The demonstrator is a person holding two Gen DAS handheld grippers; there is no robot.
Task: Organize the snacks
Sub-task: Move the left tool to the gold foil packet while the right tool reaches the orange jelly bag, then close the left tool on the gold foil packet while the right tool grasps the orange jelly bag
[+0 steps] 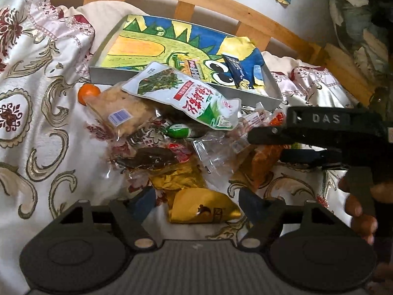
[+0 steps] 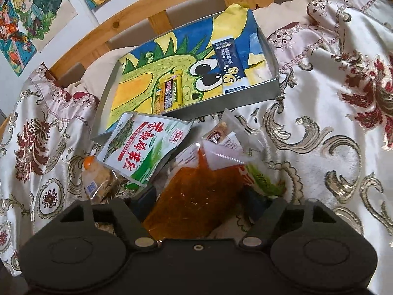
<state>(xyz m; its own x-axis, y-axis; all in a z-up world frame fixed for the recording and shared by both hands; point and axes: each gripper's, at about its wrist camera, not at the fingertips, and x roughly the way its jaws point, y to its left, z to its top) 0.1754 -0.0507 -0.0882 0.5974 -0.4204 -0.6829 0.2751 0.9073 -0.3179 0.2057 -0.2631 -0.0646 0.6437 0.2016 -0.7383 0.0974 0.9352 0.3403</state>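
A pile of snack packets lies on the bed in front of a shallow grey box (image 1: 274, 100) lined with a dinosaur drawing; the box (image 2: 221, 103) holds a dark blue packet (image 2: 229, 65) and a yellow-green bar (image 2: 169, 93). My left gripper (image 1: 197, 202) is open, its fingers either side of a yellow packet (image 1: 203, 209). My right gripper (image 2: 199, 196) is open around an orange clear packet (image 2: 196, 196), jaws wide, not clamped. It shows in the left wrist view (image 1: 264, 136) reaching into the pile from the right. A white-green seaweed packet (image 1: 194, 95) lies on top of the pile (image 2: 145, 147).
An orange fruit (image 1: 88, 93) lies at the pile's left edge. A wooden bed rail (image 1: 196, 0) runs behind the box. An embroidered bedspread (image 1: 36, 123) covers the bed. Drawings hang on the wall (image 2: 27, 9).
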